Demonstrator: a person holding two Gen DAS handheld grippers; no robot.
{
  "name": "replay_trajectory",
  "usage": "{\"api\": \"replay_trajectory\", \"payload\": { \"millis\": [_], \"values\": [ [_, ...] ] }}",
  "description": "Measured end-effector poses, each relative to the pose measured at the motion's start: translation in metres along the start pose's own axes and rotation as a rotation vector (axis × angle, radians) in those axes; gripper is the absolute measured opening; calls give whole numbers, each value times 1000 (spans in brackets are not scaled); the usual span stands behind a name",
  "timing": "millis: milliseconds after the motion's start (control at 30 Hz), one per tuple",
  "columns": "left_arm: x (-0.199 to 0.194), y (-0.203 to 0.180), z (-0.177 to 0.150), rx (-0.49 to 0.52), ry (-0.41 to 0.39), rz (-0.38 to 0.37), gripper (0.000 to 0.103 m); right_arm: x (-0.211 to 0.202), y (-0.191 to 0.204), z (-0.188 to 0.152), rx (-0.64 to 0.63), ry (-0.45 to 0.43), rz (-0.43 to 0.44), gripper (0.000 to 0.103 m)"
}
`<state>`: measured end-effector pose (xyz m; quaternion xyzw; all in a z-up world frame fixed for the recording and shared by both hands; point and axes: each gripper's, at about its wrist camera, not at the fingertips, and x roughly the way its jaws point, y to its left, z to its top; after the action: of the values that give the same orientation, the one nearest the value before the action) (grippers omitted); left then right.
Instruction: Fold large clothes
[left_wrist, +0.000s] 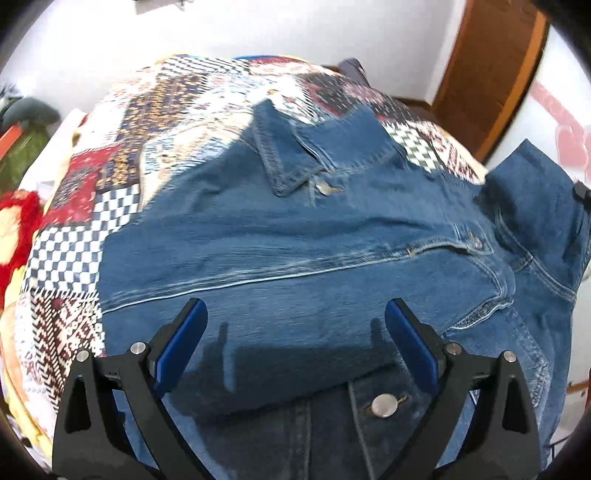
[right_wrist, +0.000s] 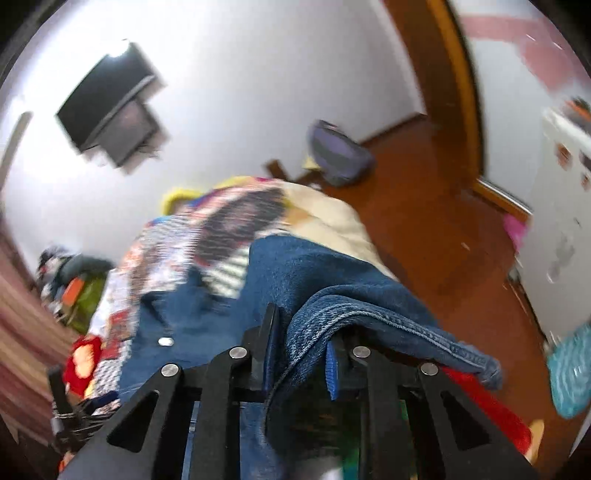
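Right tongs (right_wrist: 301, 345) half-buried under denim jacket (right_wrist: 332, 295)

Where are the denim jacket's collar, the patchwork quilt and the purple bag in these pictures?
denim jacket's collar (left_wrist: 275, 162): left wrist view, on the collar's left flap.
patchwork quilt (left_wrist: 74, 243): left wrist view, on a blue-and-white checked patch.
purple bag (right_wrist: 338, 153): right wrist view, on the bag's blurred side, on the floor.
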<state>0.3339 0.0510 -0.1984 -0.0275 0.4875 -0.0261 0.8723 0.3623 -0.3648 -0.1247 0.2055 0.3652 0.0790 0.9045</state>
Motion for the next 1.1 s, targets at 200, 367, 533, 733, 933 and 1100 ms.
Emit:
{"api": "replay_trajectory", "payload": {
  "millis": [200, 367, 533, 733, 933, 1100],
  "values": [
    [-26, 11, -5, -35, -54, -10, 97, 11, 87, 9, -87, 9, 180, 10],
    [-51, 14, -16, 4, -103, 28, 97, 45, 147, -19, -174, 131, 249, 10],
    [-63, 17, -27, 26, -119, 45, 98, 70, 167, -68, -229, 287, 261, 10],
    [-64, 16, -36, 15, -114, 27, 98, 89, 163, -109, -263, 431, 239, 11],
    [-70, 4, -40, 37, -117, 25, 98, 84, 158, -140, -356, 514, 201, 11],
    [-77, -11, -37, 56, -123, 12, 98, 75, 143, -148, -303, 619, 173, 11]
  ]
}}
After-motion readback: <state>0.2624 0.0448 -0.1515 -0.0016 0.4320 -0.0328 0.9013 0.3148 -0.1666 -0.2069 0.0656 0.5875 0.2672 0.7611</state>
